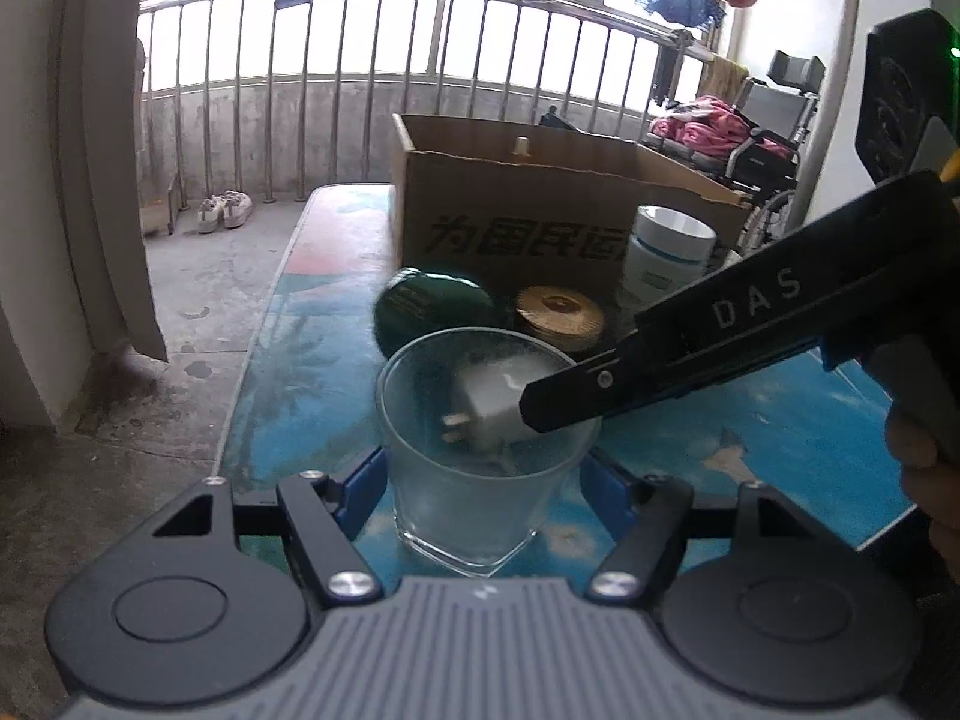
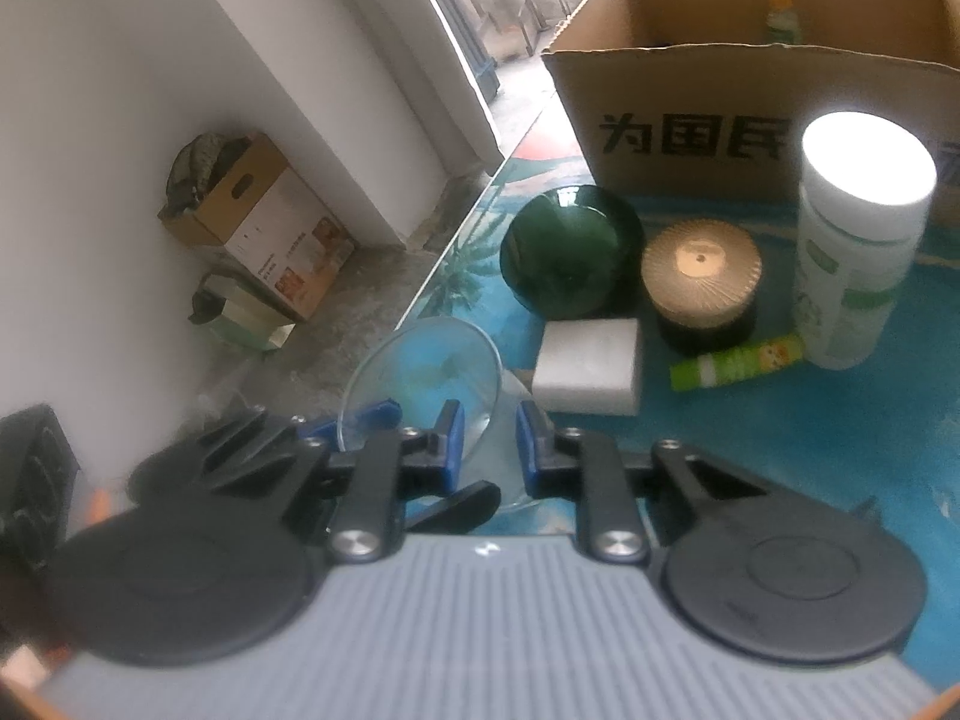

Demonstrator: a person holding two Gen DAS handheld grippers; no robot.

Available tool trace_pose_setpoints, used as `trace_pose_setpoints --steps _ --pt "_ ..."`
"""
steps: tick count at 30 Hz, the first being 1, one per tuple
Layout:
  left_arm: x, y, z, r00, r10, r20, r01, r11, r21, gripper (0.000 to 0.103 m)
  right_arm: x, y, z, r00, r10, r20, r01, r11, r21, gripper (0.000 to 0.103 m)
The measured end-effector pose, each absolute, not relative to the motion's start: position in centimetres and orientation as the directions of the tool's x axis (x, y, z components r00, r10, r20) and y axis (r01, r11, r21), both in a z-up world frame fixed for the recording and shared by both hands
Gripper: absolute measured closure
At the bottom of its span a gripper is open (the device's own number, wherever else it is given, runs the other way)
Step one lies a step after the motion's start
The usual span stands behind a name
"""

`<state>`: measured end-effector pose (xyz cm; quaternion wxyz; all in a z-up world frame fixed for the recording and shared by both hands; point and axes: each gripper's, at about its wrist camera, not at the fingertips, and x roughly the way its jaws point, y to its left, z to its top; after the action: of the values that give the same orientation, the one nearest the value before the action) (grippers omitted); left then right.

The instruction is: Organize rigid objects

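Note:
A clear glass tumbler point(image 1: 474, 480) stands upright on the blue printed table point(image 1: 780, 432). My left gripper point(image 1: 483, 480) is shut on it, a blue pad against each side. From the right, my right gripper point(image 1: 540, 414) reaches over the rim. In the right wrist view the right gripper point(image 2: 487, 450) is shut on the tumbler point(image 2: 420, 372), one finger inside the right wall and one outside. A white plug adapter point(image 2: 585, 366) lies on the table just beyond the glass, and shows through it in the left wrist view.
Behind the glass stand a dark green glass dish point(image 2: 570, 252), a gold-lidded jar point(image 2: 702, 264), a white bottle point(image 2: 858, 240) and a lying green tube point(image 2: 738, 363). An open cardboard box point(image 2: 690, 108) holds a dropper bottle point(image 2: 780, 6). The table's left edge point(image 2: 456, 240) drops to the floor.

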<state>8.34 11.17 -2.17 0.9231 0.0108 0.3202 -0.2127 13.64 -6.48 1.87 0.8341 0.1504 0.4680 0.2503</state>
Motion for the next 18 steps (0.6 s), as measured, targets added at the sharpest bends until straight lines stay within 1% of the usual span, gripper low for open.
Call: trace_pose_setpoints --steps 18 --pt "7.7 4.2 -2.6 0.610 -0.538 -0.582 0.551 0.816 -0.175 0.031 10.3 -15.5 1.4 0.504 0.503 -0.703 -0.192 0.858 0.476 0.085"
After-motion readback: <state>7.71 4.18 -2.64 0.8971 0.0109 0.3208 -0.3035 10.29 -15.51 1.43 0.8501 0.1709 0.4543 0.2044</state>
